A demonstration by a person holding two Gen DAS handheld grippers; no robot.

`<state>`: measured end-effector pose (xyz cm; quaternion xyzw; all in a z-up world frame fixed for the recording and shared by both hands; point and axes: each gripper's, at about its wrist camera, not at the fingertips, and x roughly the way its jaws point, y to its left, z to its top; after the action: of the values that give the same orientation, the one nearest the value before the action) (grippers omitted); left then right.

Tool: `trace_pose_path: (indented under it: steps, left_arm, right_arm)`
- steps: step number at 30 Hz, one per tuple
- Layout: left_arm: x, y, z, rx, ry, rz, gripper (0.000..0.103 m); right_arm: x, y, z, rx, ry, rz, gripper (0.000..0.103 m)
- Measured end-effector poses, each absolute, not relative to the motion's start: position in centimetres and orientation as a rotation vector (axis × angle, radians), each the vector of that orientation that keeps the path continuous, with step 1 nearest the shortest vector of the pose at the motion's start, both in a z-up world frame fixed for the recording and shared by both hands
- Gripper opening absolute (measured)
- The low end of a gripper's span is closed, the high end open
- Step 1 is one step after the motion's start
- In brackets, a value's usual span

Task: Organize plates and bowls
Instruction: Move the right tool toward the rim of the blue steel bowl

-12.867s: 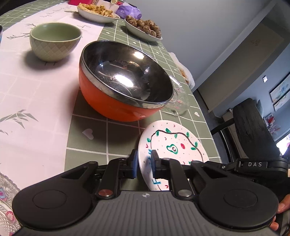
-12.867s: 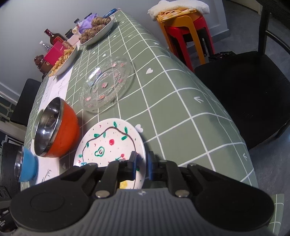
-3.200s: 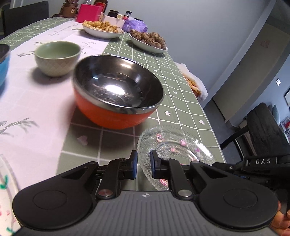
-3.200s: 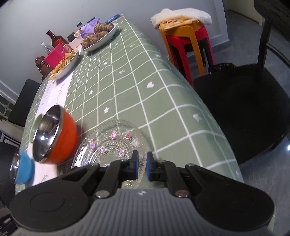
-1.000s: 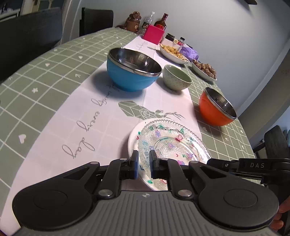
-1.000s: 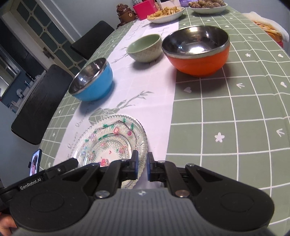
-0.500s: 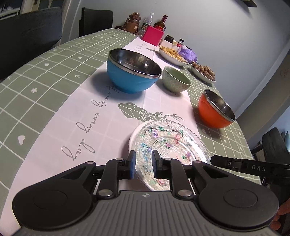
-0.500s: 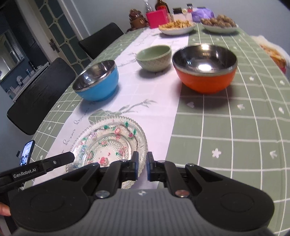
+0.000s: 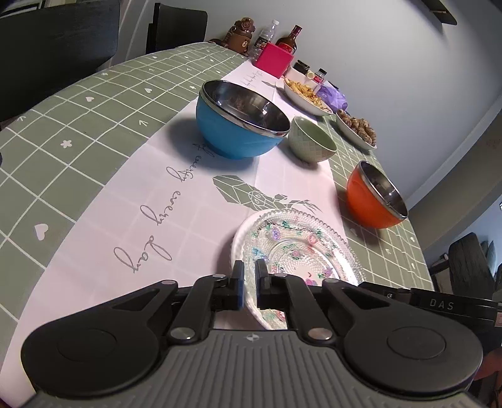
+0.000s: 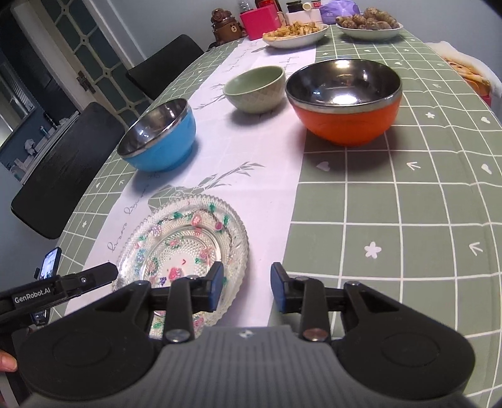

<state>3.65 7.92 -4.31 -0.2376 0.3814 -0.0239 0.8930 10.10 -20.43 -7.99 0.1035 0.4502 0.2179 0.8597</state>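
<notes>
A clear glass plate (image 9: 298, 251) (image 10: 182, 244) with painted flowers lies on a white plate (image 9: 236, 251) on the pale table runner. My left gripper (image 9: 249, 284) is shut at the stack's near left rim, and nothing is visibly pinched. The jaws of my right gripper (image 10: 246, 288) are opening. One of its fingers (image 10: 216, 282) hangs over the glass plate's near right rim, the other is over bare cloth, and neither pad presses anything. Beyond stand a blue bowl (image 9: 238, 125) (image 10: 160, 138), a small green bowl (image 9: 310, 141) (image 10: 255, 89) and an orange bowl (image 9: 373, 197) (image 10: 345, 103).
Two dishes of food (image 10: 295, 34) (image 10: 368, 23), a pink box (image 9: 273, 59) and bottles (image 9: 290, 37) crowd the far end of the table. Black chairs (image 10: 62, 169) line the left side. A phone (image 10: 50, 263) is mounted by the left gripper. Green checked cloth (image 10: 408, 235) stretches to the right.
The right jaws have spread apart and let go of the glass plate's rim. The left jaws widened a little, then closed again. The glass plate rests on the white plate.
</notes>
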Motion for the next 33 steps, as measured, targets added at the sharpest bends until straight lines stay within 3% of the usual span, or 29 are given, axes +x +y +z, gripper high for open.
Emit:
trace_pose_path:
  steps: [8, 20, 22, 25, 27, 33]
  left_arm:
    - [4.1, 7.8, -4.5, -0.485, 0.778, -0.040, 0.004]
    - [4.0, 8.5, -4.5, -0.522, 0.754, -0.023, 0.006]
    - [3.9, 8.6, -4.3, -0.520, 0.745, -0.012, 0.016]
    - [3.8, 8.7, -4.1, -0.517, 0.735, 0.000, 0.021]
    - [3.8, 8.6, -4.0, -0.515, 0.731, -0.004, 0.026]
    - [4.4, 8.1, -3.1, -0.478, 0.731, 0.017, 0.028]
  right_arm:
    - [10.3, -20.2, -8.2, 0.234, 0.932, 0.480, 0.010]
    - [10.3, -19.6, -8.2, 0.202, 0.902, 0.475, 0.016]
    - [10.2, -19.8, -8.0, 0.207, 0.895, 0.469, 0.017]
    - [10.2, -20.1, -7.7, 0.223, 0.885, 0.464, 0.028]
    - [10.2, -20.2, -7.5, 0.229, 0.881, 0.462, 0.029]
    - [10.5, -20.3, -7.2, 0.225, 0.888, 0.436, 0.031]
